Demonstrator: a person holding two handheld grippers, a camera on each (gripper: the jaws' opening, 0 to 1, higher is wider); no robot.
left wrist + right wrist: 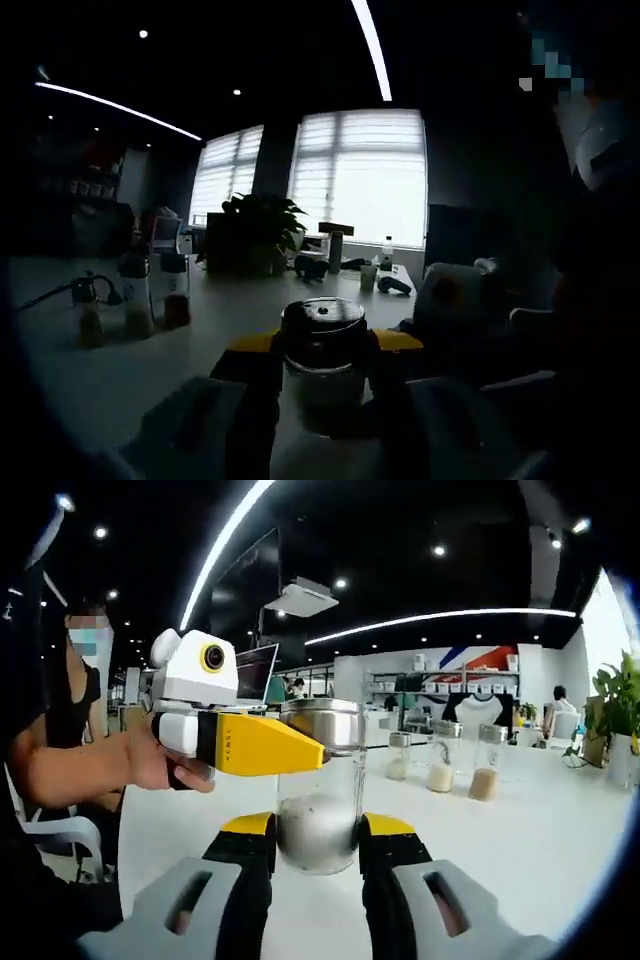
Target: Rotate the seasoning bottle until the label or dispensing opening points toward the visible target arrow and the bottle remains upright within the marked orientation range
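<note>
Seasoning bottle (320, 790) stands upright on the white table (520, 850), pinched low by right gripper (318, 842) and near its cap by left gripper (300, 748), axis vertical.

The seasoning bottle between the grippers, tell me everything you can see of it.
The seasoning bottle is a clear glass jar with a shiny metal lid, holding a low layer of pale powder. It stands upright over the white table. The right gripper clamps its base and the left gripper grips near the lid.

Upright glass seasoning bottle (320, 780), steel cap.
</note>
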